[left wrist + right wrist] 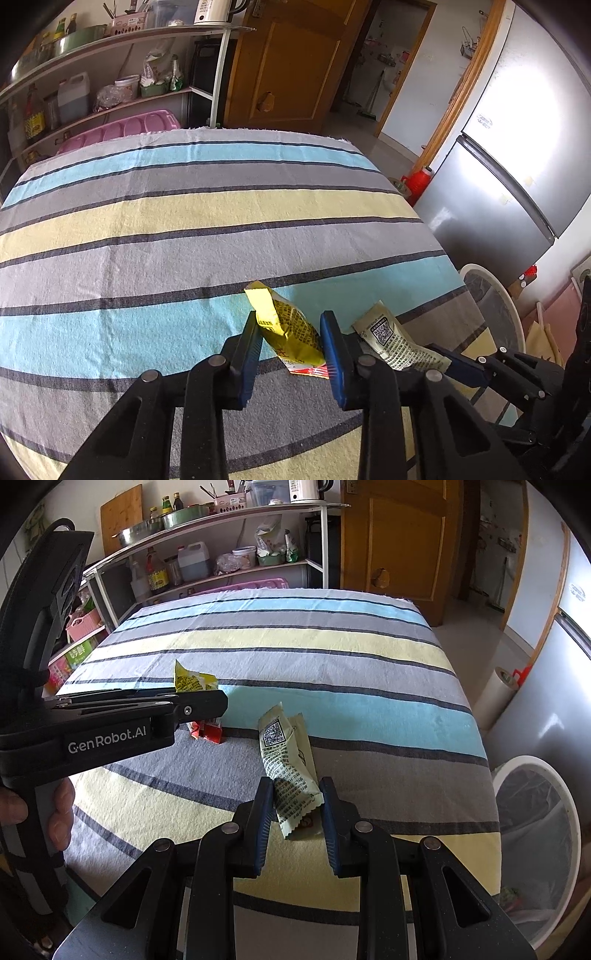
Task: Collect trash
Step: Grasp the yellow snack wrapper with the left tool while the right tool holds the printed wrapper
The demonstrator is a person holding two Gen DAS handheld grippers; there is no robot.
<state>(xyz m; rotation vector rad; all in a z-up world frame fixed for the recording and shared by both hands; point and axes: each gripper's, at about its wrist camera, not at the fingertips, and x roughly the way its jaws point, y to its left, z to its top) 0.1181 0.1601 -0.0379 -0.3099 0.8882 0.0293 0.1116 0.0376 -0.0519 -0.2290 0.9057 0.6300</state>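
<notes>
- Striped cloth [184,229] in grey, blue and yellow bands covered the table; surface otherwise bare beyond the two wrappers.
- White-rimmed bin with a dark liner [535,812] stood off the table's right edge, just beside it; seen also in the left wrist view [495,306].
- Metal shelf rack [221,539] behind the far edge, loaded with bottles, a jerrycan, bowls and a white kettle [308,489]; pink tray [122,129] lower down.
- Wooden door [291,66] beyond the far corner; silver fridge [517,166] at right, red flask [421,181] on the floor near it.
- Nothing stood between the grippers and the bin except the table edge.
- Left gripper [291,343]: clamped onto the yellow wrapper [288,325], both blue pads pressing its sides; wrapper upright, crumpled top poking out past the tips, red lower end [208,733] touching the cloth.
- Right gripper [297,801]: narrow, pinching the pale green wrapper [288,760] near its serrated end; remainder, with a QR code, lay flat on the cloth, pointing away from the tips.
- Two wrappers near each other, apart; green one to the right of the yellow.
- Fingers of a hand [59,812] wrapped round the left gripper's handle.
</notes>
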